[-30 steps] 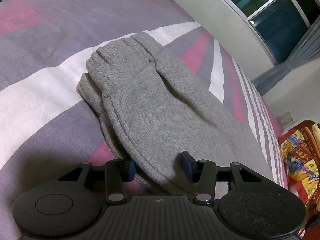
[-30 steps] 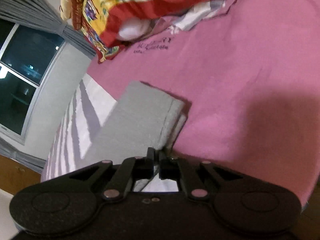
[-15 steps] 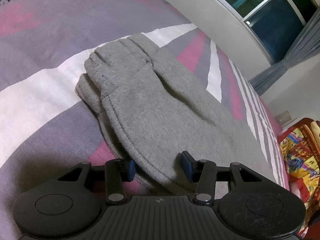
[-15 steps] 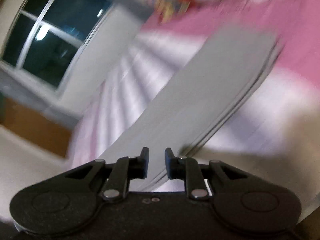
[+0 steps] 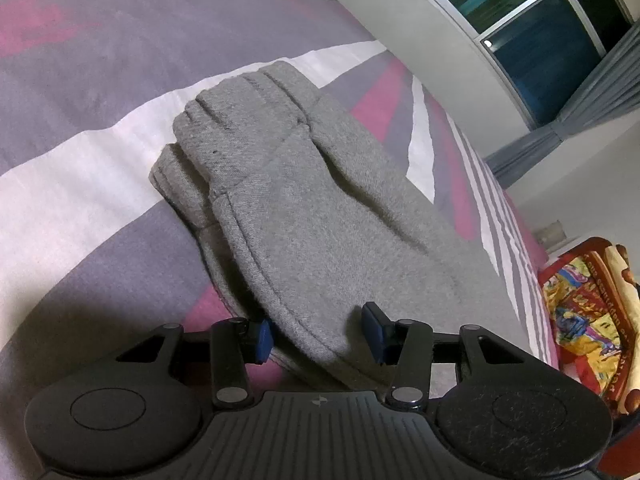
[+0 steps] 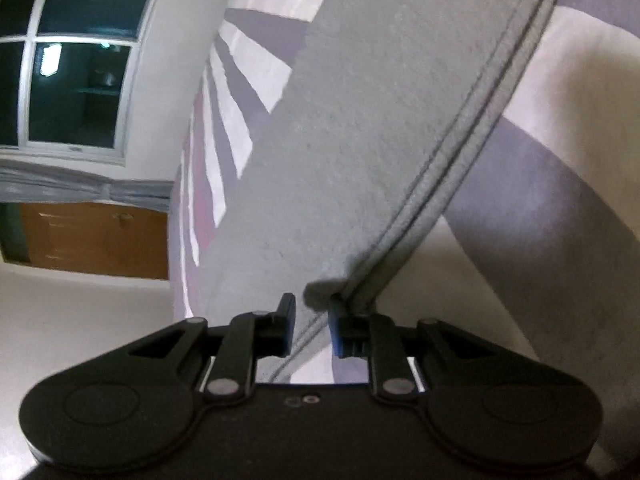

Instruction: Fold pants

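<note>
Pants [image 5: 304, 216] of grey sweat fabric lie already doubled on the striped bed cover [image 5: 100, 184], the gathered waistband end far from the left wrist camera and a rounded folded edge close under it. In the right wrist view the long seamed edge [image 6: 452, 152] of the same garment runs diagonally across the frame down to the gripper.

Left gripper [image 5: 318, 334]: jaws stand partly apart, one on each side of the near folded edge. The blue pads are clear of the fabric; nothing is pinched.

Right gripper [image 6: 312, 330]: jaws have just been opening and now stand a narrow gap apart. A small raised bump of fabric sits at the seamed edge just ahead of the right-hand jaw; the pads do not press on it.

Step in hand, as judged: take hold of the near edges for the next fold toward the waistband.

Procedure for a clean result:
- Advance each gripper until all stacked layers lie between the pads before closing. A grip on the top layer alone is likely to peel the stack open.
- Close both grippers at matching points along the edge, so the fold line runs square across the garment.
- Lift only enough to clear the bed cover, and keep the bed cover itself out of the jaws.
- Carry both sides together; uneven travel is likely to skew the stack.
</note>
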A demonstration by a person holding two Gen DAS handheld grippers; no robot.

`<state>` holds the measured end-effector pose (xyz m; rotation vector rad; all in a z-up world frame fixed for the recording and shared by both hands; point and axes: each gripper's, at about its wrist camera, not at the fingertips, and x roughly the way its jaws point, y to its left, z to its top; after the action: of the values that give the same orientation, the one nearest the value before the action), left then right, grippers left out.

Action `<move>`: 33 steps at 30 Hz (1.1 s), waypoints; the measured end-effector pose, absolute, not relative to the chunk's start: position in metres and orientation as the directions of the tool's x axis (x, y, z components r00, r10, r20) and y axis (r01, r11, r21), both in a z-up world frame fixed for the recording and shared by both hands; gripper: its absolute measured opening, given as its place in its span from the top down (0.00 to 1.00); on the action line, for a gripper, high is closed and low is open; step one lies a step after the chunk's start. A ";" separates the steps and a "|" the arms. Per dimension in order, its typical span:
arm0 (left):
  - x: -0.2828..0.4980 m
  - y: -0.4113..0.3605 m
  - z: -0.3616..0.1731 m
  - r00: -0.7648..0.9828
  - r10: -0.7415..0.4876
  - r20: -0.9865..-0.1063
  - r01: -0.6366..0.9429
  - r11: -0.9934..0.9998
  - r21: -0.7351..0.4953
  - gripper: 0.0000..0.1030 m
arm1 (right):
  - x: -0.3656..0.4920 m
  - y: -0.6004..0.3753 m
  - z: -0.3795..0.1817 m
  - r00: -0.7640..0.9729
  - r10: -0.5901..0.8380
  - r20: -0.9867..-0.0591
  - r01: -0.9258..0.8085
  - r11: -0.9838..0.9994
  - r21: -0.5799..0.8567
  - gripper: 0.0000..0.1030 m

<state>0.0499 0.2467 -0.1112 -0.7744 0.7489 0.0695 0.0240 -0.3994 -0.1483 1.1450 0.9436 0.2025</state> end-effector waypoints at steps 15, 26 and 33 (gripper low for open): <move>0.052 0.241 -0.104 0.734 -0.179 -0.656 -0.320 0.760 -0.566 0.57 | 0.019 -0.400 -0.154 0.642 0.480 -0.598 0.305 0.556 0.773 1.00; 0.019 0.305 -0.079 0.800 0.022 -0.600 -0.466 0.653 -0.597 0.44 | 0.096 -0.350 -0.044 0.602 0.624 -0.498 -0.187 0.716 0.672 0.68; 0.055 0.310 -0.086 0.777 0.063 -0.627 -0.491 0.684 -0.540 0.43 | 0.205 -0.243 -0.048 0.511 0.647 -0.566 -0.323 0.755 0.571 0.68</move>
<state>0.0554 0.3103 -0.0856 -0.7621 0.6143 0.3333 0.2048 -0.2427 -0.0477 0.4239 0.8503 0.6050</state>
